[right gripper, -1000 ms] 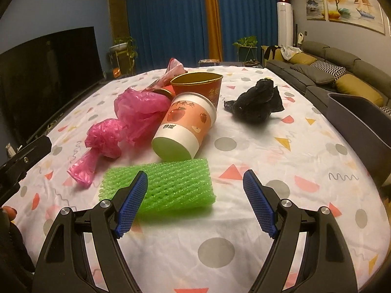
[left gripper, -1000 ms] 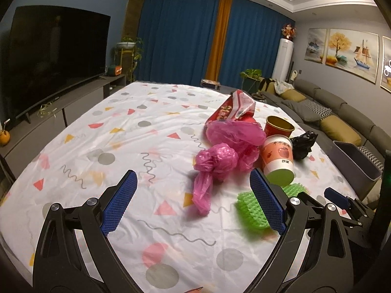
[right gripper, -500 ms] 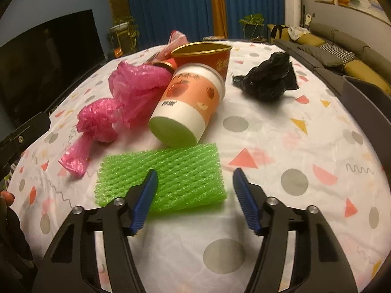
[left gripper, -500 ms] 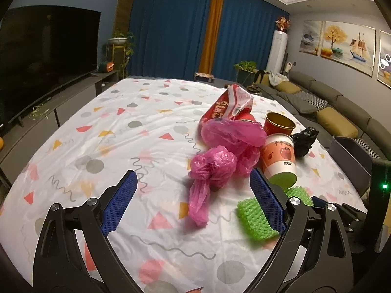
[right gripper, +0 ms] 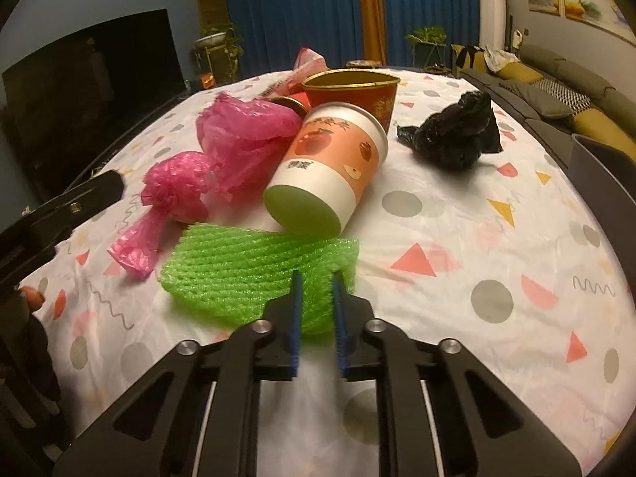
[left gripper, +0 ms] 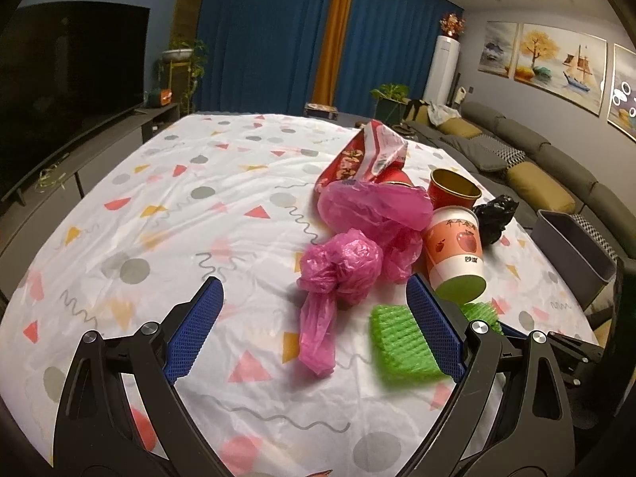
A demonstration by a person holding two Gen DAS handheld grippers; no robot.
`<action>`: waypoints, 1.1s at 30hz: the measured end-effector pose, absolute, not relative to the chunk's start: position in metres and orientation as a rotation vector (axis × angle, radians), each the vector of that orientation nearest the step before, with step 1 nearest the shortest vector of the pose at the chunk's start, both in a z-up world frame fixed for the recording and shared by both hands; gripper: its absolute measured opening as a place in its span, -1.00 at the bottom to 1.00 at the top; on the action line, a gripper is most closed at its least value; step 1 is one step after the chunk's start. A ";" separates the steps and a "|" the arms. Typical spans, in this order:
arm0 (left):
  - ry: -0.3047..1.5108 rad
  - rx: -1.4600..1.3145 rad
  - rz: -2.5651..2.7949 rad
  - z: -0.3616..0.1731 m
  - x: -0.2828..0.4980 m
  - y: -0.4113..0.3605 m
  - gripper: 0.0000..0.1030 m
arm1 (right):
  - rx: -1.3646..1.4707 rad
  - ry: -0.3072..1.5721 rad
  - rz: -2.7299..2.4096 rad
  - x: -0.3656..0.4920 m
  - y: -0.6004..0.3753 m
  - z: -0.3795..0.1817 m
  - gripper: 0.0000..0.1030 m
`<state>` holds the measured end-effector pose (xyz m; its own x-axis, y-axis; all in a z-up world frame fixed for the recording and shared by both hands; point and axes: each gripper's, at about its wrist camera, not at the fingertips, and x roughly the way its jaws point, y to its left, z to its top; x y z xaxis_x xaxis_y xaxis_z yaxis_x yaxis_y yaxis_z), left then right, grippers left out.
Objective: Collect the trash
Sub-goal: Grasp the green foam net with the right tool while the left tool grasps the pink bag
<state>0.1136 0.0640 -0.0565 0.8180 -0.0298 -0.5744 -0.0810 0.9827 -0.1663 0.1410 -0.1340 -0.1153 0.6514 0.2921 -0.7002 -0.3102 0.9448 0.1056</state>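
My right claw (right gripper: pixel 316 290) is closing on the near right part of the green foam net (right gripper: pixel 254 274), and a pinched fold of it already sits between the blue pads. The net lies flat on the patterned cloth of the bench (right gripper: pixel 457 238), nearest of all the trash. I judge it very light, soft and springy, so it should crush under the pads and not slip; a bite on a bunched edge like this one looks the right hold, since a flat sheet offers little else. My left claw (left gripper: pixel 314 318) hangs wide open and empty above the bench, with the tail of the small pink bag (left gripper: pixel 338 270) lying between its fingers and the net just inside its right finger.

Just beyond the net, touching its far edge, a paper cup (right gripper: pixel 326 171) lies on its side with its base toward me; lifting the net may nudge it. To its left sits the larger pink bag (right gripper: pixel 246 135), behind it a red bowl (right gripper: pixel 349 91). A black bag (right gripper: pixel 453 139) lies apart to the right, and a grey bin (right gripper: pixel 600 175) stands at the right edge.
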 end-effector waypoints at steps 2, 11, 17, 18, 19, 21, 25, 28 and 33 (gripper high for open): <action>0.626 -0.195 0.015 -0.058 0.119 0.064 0.75 | -0.032 0.769 0.350 0.136 -0.134 -0.113 -0.80; 0.723 -0.173 -0.019 -0.075 0.155 0.057 0.36 | -0.008 0.687 0.350 0.111 -0.155 -0.092 -0.84; 0.754 -0.176 -0.047 -0.081 0.162 0.056 -0.18 | 0.013 0.642 0.336 0.096 -0.168 -0.079 -0.84; 0.750 -0.173 -0.048 -0.081 0.161 0.056 -0.20 | 0.017 0.636 0.335 0.095 -0.169 -0.078 -0.84; 0.748 -0.173 -0.050 -0.080 0.160 0.056 -0.23 | 0.018 0.632 0.333 0.093 -0.170 -0.077 -0.84; 0.743 -0.178 -0.056 -0.079 0.157 0.057 -0.27 | 0.024 0.623 0.331 0.092 -0.173 -0.075 -0.85; 0.705 -0.208 -0.060 -0.069 0.144 0.063 -0.31 | 0.034 0.604 0.329 0.088 -0.179 -0.069 -0.86; 0.669 -0.226 -0.058 -0.059 0.129 0.066 -0.31 | 0.036 0.581 0.329 0.083 -0.181 -0.063 -0.86; 0.604 -0.238 -0.063 -0.041 0.105 0.067 -0.31 | 0.042 0.540 0.320 0.073 -0.187 -0.049 -0.86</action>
<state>0.1049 0.0672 -0.0406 0.8218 -0.1284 -0.5551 -0.0102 0.9708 -0.2396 0.0728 -0.1869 -0.0495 0.8093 0.3108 -0.4984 -0.2886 0.9495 0.1234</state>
